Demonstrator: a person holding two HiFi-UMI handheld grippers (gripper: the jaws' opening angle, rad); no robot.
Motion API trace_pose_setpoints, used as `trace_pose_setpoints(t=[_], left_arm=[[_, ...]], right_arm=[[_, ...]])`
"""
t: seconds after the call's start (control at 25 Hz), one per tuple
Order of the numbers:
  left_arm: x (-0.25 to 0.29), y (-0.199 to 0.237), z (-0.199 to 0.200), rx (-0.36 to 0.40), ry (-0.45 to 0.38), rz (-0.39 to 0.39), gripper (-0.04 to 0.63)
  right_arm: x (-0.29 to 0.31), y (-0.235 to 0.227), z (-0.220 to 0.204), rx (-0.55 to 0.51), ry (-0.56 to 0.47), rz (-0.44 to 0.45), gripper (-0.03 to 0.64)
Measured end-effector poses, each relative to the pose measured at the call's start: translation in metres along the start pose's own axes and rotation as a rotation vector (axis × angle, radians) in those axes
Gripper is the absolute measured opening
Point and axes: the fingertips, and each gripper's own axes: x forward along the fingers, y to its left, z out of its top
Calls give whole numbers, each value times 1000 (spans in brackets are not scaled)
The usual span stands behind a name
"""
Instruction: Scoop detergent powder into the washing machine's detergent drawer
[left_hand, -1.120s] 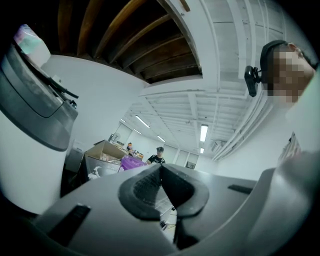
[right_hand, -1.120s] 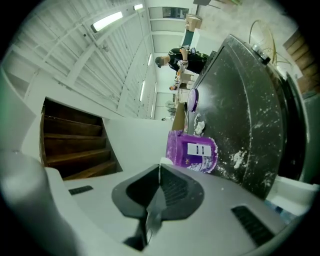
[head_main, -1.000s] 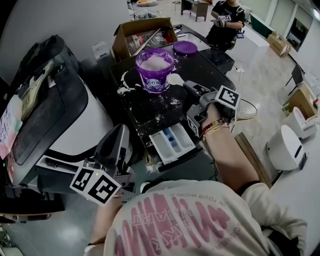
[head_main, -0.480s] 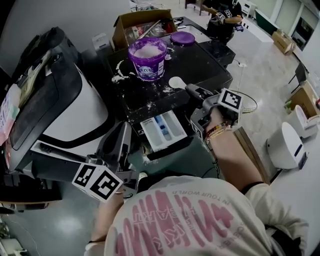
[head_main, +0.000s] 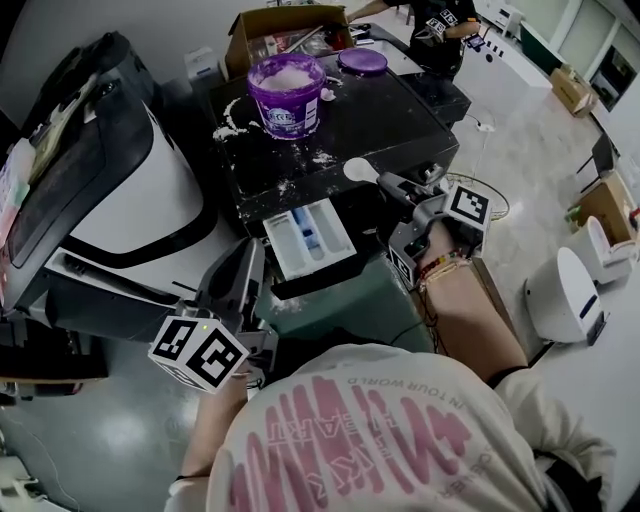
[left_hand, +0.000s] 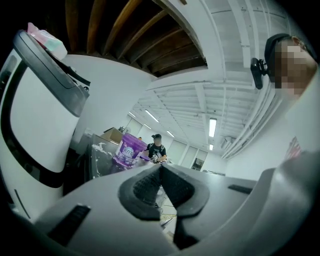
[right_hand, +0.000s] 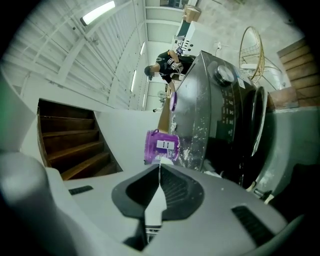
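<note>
Clamping the flat white handle of the scoop (right_hand: 155, 200) between its pads, the right gripper (head_main: 386, 184) is closed tight on it, and the scoop's round bowl (head_main: 356, 169) juts out past the fingertips toward the washing machine's black top (head_main: 385, 110). In the head view the bowl sits at the front edge of that top, up and to the right of the detergent drawer (head_main: 338, 232), which is pulled out and shows a blue insert among its white compartments; scoop and drawer are near each other but apart. I cannot tell whether the bowl carries powder. The purple detergent tub (head_main: 285, 95) stands open toward the back of the top, well apart from the scoop, with spilled white powder scattered around it and its purple lid (head_main: 362, 62) lying behind to the right. The left gripper (head_main: 249, 256) is low at the drawer's left, not touching it, its jaws pressed together with nothing between them.
</note>
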Motion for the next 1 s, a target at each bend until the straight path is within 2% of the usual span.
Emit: trace_pose_setpoints(t=[0.36,0.72,1.0], left_arm=[[-13,-3,-28,-10,16,66,0],[-39,32,-52,-27,1,218,0],[-62,52,-54,-61,18,284,0]], right_arm=[[-32,-37,-14,6,81,-50,3],[-51,-76,-25,28,114,-108,5],[-40,-92,-63,32,202,-141,5]])
